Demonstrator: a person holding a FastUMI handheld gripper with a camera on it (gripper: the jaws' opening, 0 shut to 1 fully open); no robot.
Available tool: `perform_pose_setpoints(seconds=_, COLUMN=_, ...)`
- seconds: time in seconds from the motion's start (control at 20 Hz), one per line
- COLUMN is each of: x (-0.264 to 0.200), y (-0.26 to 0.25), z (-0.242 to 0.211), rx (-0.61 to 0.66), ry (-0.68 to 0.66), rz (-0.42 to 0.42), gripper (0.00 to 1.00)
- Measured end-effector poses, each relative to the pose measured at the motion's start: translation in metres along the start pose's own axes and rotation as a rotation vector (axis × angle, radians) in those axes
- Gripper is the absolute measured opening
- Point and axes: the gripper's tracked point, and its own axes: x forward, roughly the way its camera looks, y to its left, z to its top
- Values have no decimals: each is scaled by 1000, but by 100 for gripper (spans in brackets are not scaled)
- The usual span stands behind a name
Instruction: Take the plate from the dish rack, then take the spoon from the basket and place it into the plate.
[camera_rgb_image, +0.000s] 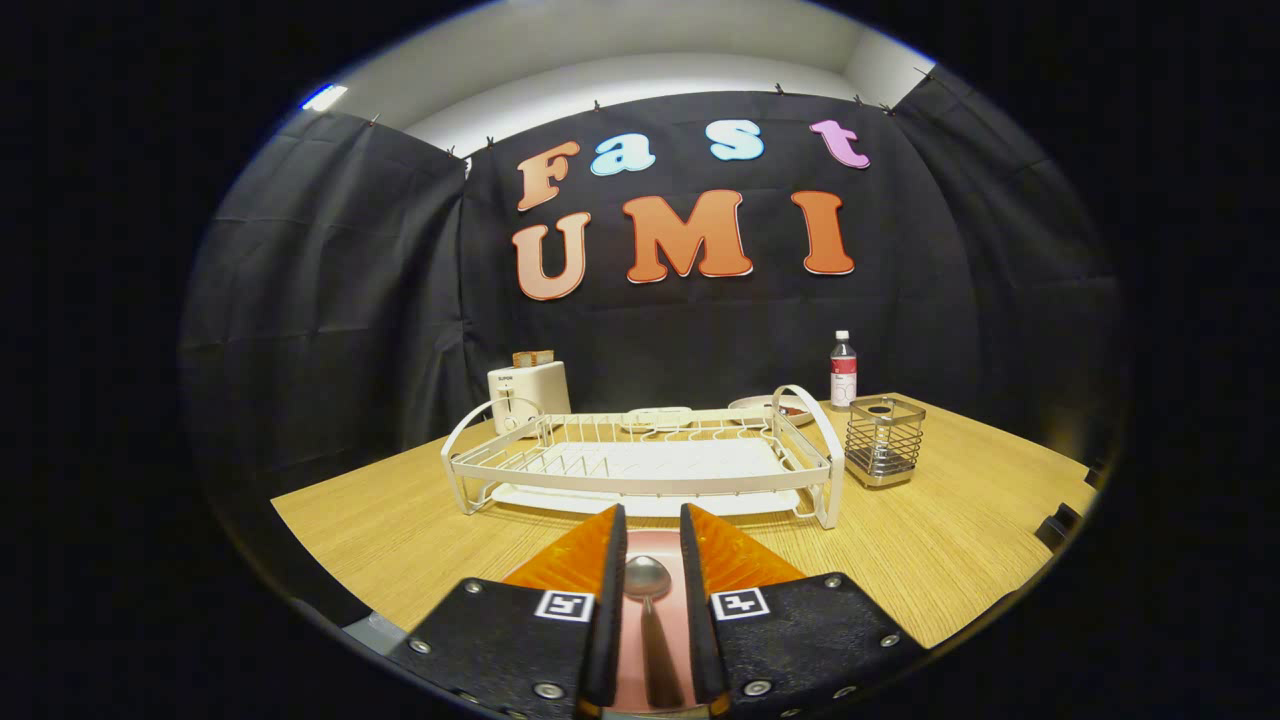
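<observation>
1. Two of the task's things lie together already: the spoon (647, 580) rests on the pink plate (640, 660), which sits on the bench (950, 540) in front of the empty dish rack (640, 462).
2. Judged from that, the placing step is at its end.
3. The jaws of the gripper (648, 545) stand slightly parted either side of the spoon; whether they press it I cannot tell.
4. Next move: widen the jaws, lift clear without dragging the spoon. The basket (884, 438) stands beside the rack.
</observation>
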Motion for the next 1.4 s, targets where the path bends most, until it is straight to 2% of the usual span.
perform_pose_setpoints(seconds=0.1, x=-2, y=-8, z=-1, rx=-4, ry=6, rz=-18, gripper=56)
perform_pose_setpoints(seconds=0.15, x=-3, y=-11, z=-1, rx=-6, ry=9, rz=-24, gripper=71)
perform_pose_setpoints(seconds=0.35, x=-9, y=-23, z=7, rx=-3, ry=9, rz=-43, gripper=94)
perform_pose_setpoints(seconds=0.45, x=-13, y=-35, z=15, rx=-17, ry=0, rz=-63, gripper=97)
perform_pose_setpoints(seconds=0.75, x=-24, y=-75, z=41, rx=-61, ry=-6, rz=-124, gripper=97)
perform_pose_setpoints(seconds=1.0, x=-29, y=-107, z=62, rx=-36, ry=-29, rz=-177, gripper=97)
perform_pose_setpoints(seconds=1.2, x=-28, y=-136, z=72, rx=-87, ry=-41, rz=-229, gripper=97)
perform_pose_setpoints(seconds=1.4, x=-28, y=-143, z=77, rx=-92, ry=-56, rz=-230, gripper=97)
